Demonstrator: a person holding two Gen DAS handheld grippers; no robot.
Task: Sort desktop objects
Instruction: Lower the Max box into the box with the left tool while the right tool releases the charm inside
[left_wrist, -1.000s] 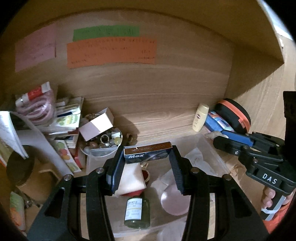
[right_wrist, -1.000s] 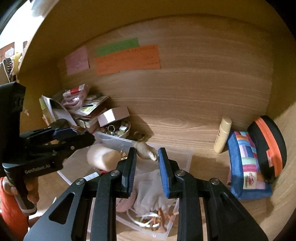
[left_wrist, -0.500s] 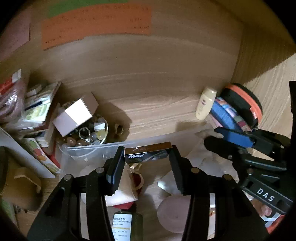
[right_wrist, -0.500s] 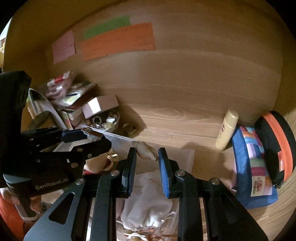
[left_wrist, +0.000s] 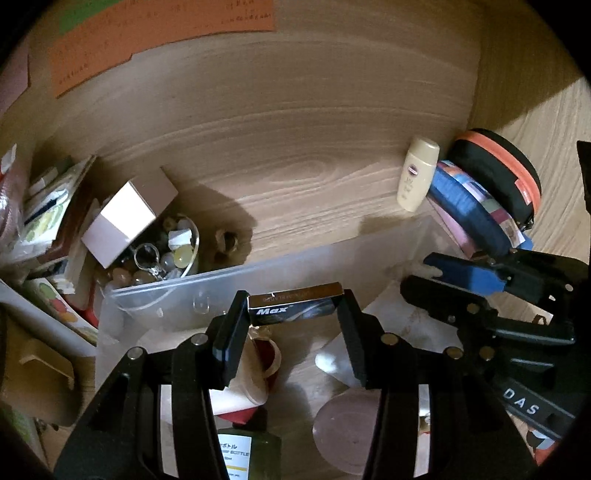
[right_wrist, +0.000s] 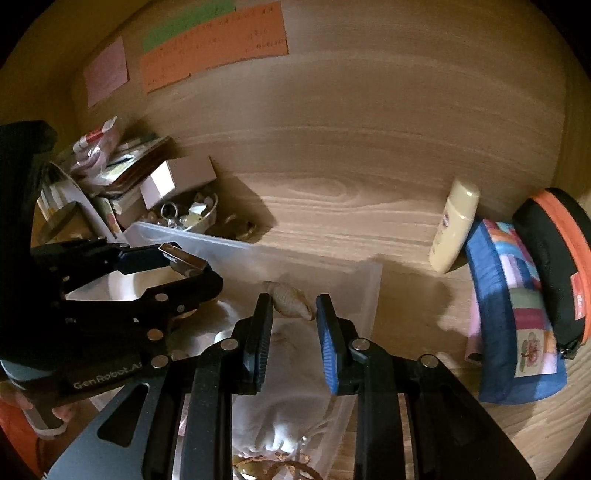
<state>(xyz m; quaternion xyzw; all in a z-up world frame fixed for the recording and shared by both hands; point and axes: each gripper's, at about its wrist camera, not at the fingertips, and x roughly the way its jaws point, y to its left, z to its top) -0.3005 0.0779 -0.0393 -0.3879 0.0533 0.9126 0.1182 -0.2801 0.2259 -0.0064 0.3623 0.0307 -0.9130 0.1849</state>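
Between the tips of the left claw sits a small box marked Max, squeezed tight and held over the clear plastic bin. Close beside it, the right claw pinches a little pale shell above the same bin, where a white cloth bag lies. Past the bin on the worktop, a cream bottle leans by a blue pouch, and a bowl of small bits sits at the left.
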